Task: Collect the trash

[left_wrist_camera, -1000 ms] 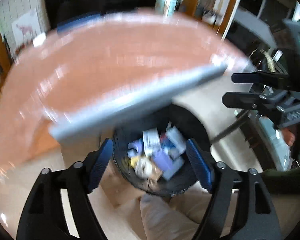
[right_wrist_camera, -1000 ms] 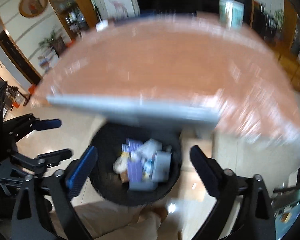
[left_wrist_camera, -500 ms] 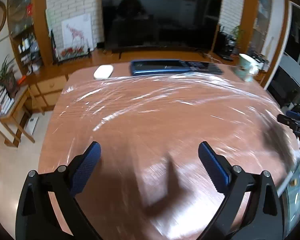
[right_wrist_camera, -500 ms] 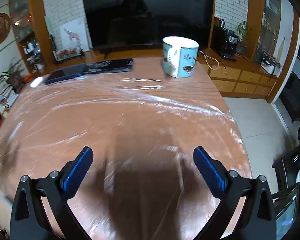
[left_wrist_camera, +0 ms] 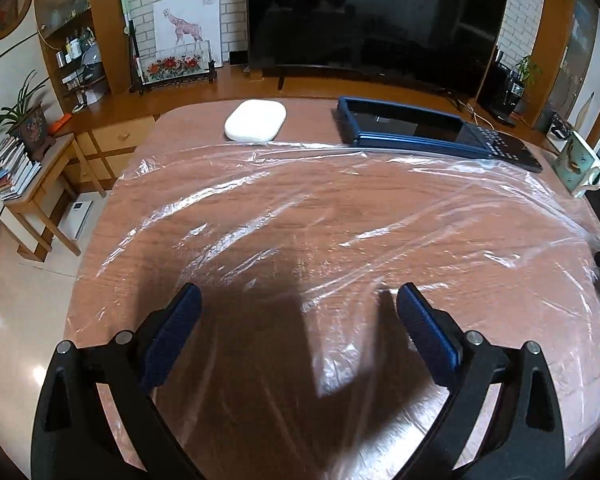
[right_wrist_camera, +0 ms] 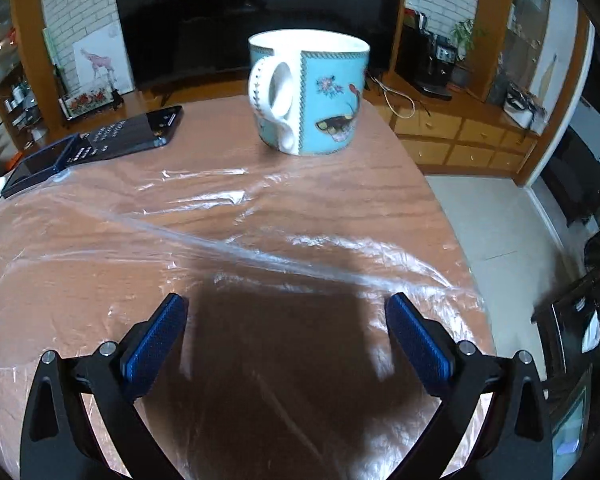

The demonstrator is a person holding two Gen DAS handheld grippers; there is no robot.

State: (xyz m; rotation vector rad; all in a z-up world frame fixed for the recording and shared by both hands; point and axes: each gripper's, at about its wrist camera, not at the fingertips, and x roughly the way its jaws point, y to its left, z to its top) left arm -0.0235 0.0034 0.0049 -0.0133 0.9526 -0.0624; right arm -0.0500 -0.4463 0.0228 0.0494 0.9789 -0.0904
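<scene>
A sheet of clear plastic film lies spread and wrinkled over the brown wooden table; the same film fills the right wrist view. My left gripper hovers over the near part of the film, open, nothing between its blue pads. My right gripper hangs over the film toward the table's right side, also open and empty. No trash bin shows in either view.
A white oval pad and a dark blue flat device lie at the table's far edge. A turquoise mug stands at the far right corner. Behind are a TV, wooden cabinets and a side table with books.
A second ago both grippers looked down into a black trash bin beside the table. Both have swung up over the tabletop and now face the film, and the bin is gone from view.
</scene>
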